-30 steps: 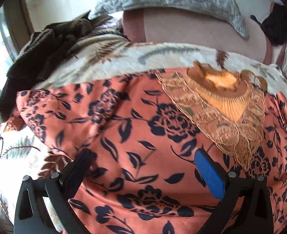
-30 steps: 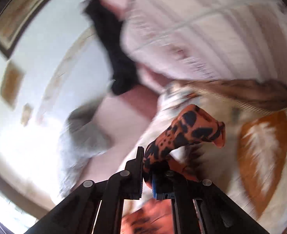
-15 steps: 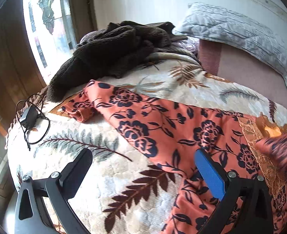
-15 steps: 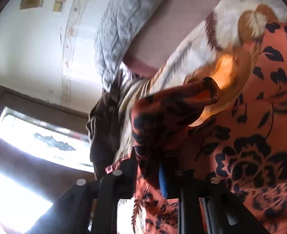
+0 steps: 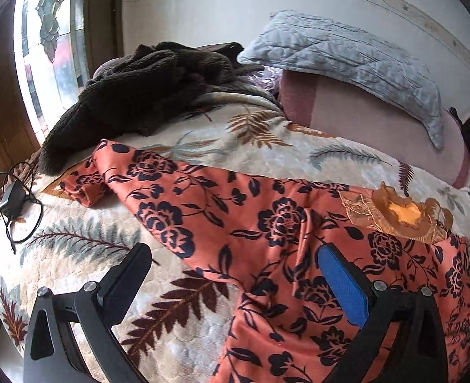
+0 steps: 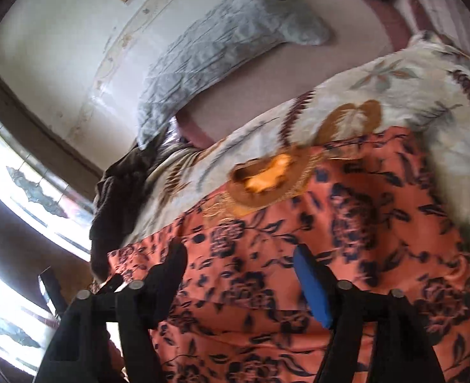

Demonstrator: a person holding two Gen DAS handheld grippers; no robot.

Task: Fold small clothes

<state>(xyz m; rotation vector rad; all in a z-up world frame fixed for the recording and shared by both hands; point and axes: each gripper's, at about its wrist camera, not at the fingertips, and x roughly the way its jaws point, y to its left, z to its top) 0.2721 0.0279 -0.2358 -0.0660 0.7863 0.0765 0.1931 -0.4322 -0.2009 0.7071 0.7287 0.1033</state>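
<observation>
An orange garment with dark blue flowers (image 5: 266, 223) lies spread on the leaf-patterned bedspread (image 5: 75, 255). Its gold embroidered neckline (image 5: 400, 217) is at the right; one sleeve (image 5: 88, 185) reaches far left. My left gripper (image 5: 235, 274) is open and empty, hovering above the garment's left edge. In the right wrist view the same garment (image 6: 362, 239) fills the lower half, neckline (image 6: 266, 182) beyond. My right gripper (image 6: 238, 271) is open and empty just above the cloth.
A dark brown fleece blanket (image 5: 145, 95) is heaped at the bed's far left. A grey quilted pillow (image 5: 346, 60) lies on a pink cushion (image 5: 378, 121) against the wall. A black charger with cable (image 5: 11, 204) lies at the bed's left edge by the window.
My right gripper held a fold of the garment; it has opened and let it go onto the garment. My left gripper has swung left and drawn back.
</observation>
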